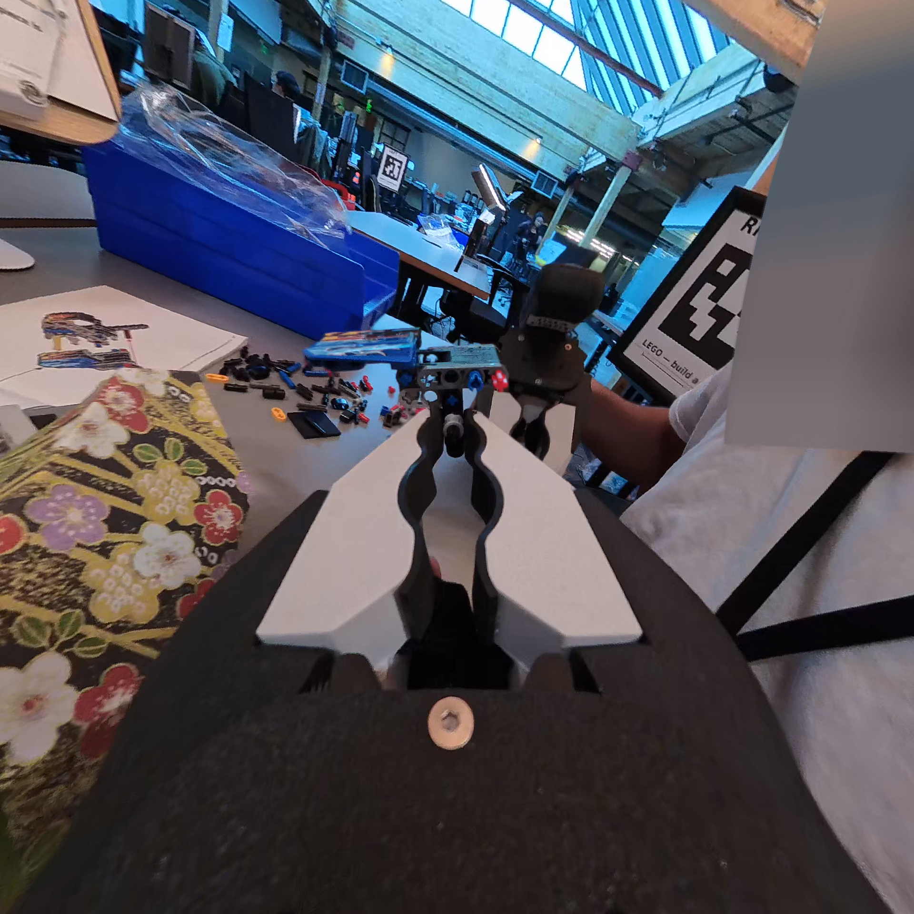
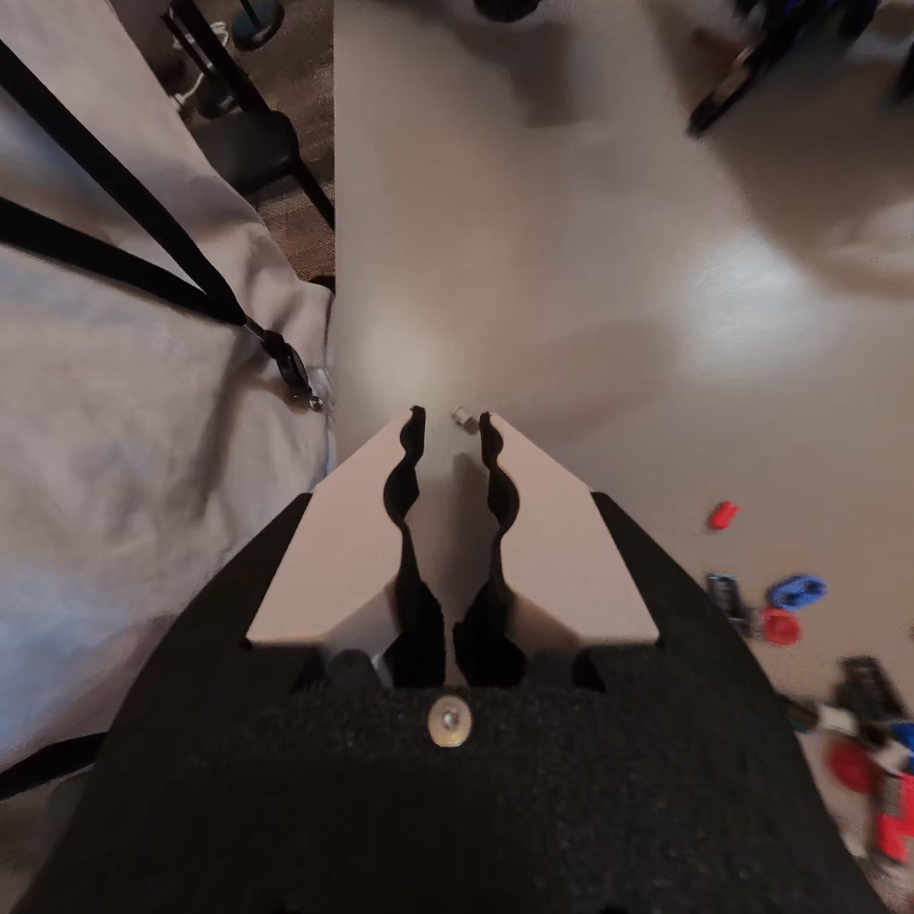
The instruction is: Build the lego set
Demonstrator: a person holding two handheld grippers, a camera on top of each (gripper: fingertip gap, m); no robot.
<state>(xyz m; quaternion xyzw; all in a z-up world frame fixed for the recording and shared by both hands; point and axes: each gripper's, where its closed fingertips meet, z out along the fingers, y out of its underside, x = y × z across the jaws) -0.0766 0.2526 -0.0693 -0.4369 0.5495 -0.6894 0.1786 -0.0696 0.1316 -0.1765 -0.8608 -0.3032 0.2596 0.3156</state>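
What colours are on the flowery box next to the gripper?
The flowery box is black and gold with red, white and purple flowers and green leaves; the left wrist view shows it best.

Your left gripper [image 1: 451, 420] is lifted above the table [image 1: 277, 455], with the partly built lego assembly [image 1: 452, 378] at its fingertips. Beyond it, loose lego pieces [image 1: 306, 390] are scattered mid-table. Behind them stands the stack of bins [image 1: 222, 247], toward the far edge. The instruction sheet [image 1: 114, 331] lies left of the pieces, and the patterned box [image 1: 104, 534] sits nearer you on the left. Your right gripper [image 2: 451, 420] points down at the table's near edge [image 2: 341, 297], a small pin [image 2: 461, 414] lying between its tips.
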